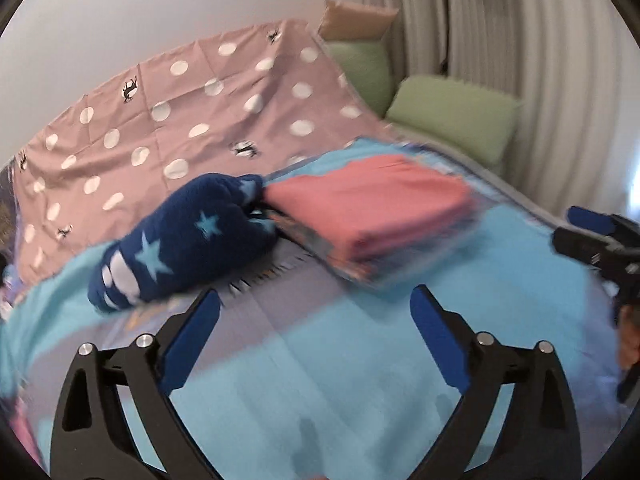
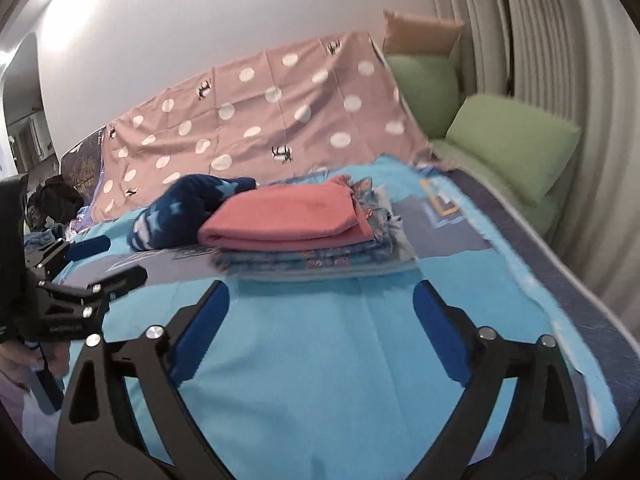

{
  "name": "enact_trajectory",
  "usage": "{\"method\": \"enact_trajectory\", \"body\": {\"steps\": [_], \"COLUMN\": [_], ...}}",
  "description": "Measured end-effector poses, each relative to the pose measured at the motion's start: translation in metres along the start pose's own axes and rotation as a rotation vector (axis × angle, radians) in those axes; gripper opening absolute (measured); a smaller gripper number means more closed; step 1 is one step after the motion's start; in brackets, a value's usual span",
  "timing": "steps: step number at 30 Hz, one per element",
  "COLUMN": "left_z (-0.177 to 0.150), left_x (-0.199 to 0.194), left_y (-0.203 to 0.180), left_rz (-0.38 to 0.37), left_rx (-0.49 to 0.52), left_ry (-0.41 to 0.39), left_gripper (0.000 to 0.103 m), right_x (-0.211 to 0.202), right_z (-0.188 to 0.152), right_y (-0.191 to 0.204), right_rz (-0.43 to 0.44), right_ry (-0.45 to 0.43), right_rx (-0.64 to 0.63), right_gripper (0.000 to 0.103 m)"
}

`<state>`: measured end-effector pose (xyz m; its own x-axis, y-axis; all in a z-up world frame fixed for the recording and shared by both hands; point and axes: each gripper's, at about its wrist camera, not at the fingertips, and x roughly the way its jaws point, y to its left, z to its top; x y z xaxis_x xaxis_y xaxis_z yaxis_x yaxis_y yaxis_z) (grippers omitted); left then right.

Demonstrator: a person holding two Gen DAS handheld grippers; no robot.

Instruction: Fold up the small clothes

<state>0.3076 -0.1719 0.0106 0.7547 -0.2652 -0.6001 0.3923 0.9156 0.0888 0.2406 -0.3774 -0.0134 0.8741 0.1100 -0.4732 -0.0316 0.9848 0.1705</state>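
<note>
A folded pink garment (image 1: 372, 210) lies on top of a stack of folded patterned clothes (image 2: 320, 260) on the blue sheet (image 1: 320, 380); it also shows in the right wrist view (image 2: 286, 216). A navy star-patterned fleece garment (image 1: 180, 240) lies bunched to its left, touching it, and shows in the right wrist view (image 2: 180, 212). My left gripper (image 1: 316, 304) is open and empty, short of the stack. My right gripper (image 2: 320, 298) is open and empty, just short of the stack. Each gripper shows at the edge of the other's view, the right (image 1: 600, 240) and the left (image 2: 92, 280).
A pink polka-dot cloth (image 1: 180, 120) covers the back of the bed. Green pillows (image 2: 512, 140) and a cardboard box (image 2: 420, 32) sit at the right by the curtain (image 2: 560, 40). A dark heap of clothes (image 2: 56, 200) lies at far left.
</note>
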Motion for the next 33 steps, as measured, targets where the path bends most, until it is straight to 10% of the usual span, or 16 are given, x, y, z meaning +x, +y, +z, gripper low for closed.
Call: {"method": "enact_trajectory", "body": {"steps": [5, 13, 33], "left_z": [-0.018, -0.042, -0.086], "left_x": [-0.069, -0.154, -0.215], "left_y": [-0.019, -0.042, -0.062], "left_rz": [-0.058, 0.071, 0.083], "left_rx": [-0.086, -0.066, -0.093], "left_ry": [-0.072, -0.138, -0.119], "left_gripper": [0.102, 0.102, 0.102], "right_x": [-0.083, -0.162, -0.196], "right_z": [-0.011, -0.032, -0.071], "right_y": [0.021, 0.051, 0.059], "right_rz": [-0.026, 0.004, -0.034], "right_ry": [-0.116, -0.167, -0.045], "right_rx": [0.017, -0.012, 0.031], "right_gripper": [0.101, 0.101, 0.101]}}
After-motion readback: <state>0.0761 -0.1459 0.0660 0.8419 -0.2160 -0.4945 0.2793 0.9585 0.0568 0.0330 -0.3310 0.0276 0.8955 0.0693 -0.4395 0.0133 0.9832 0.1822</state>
